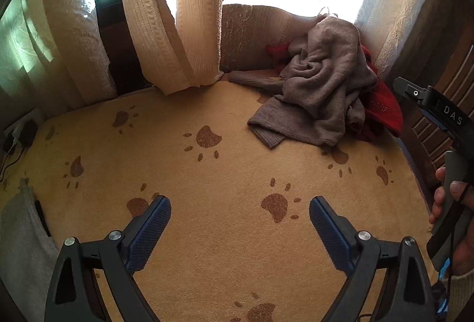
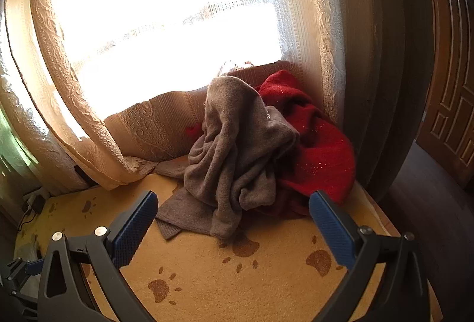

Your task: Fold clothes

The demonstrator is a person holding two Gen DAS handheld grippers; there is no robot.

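Lettering "DAS" marks the right gripper (image 1: 438, 111) body. Both it and the left gripper (image 1: 240, 216) gape wide, empty, above the paw-print blanket (image 1: 237, 174); a grey sweater (image 2: 237, 156) lies crumpled over a red garment (image 2: 320, 150) by the curtains (image 1: 166, 11)

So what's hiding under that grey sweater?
A red garment lies under and behind the crumpled grey sweater, poking out on its right. How far it reaches underneath, or whether anything else is there, is covered.
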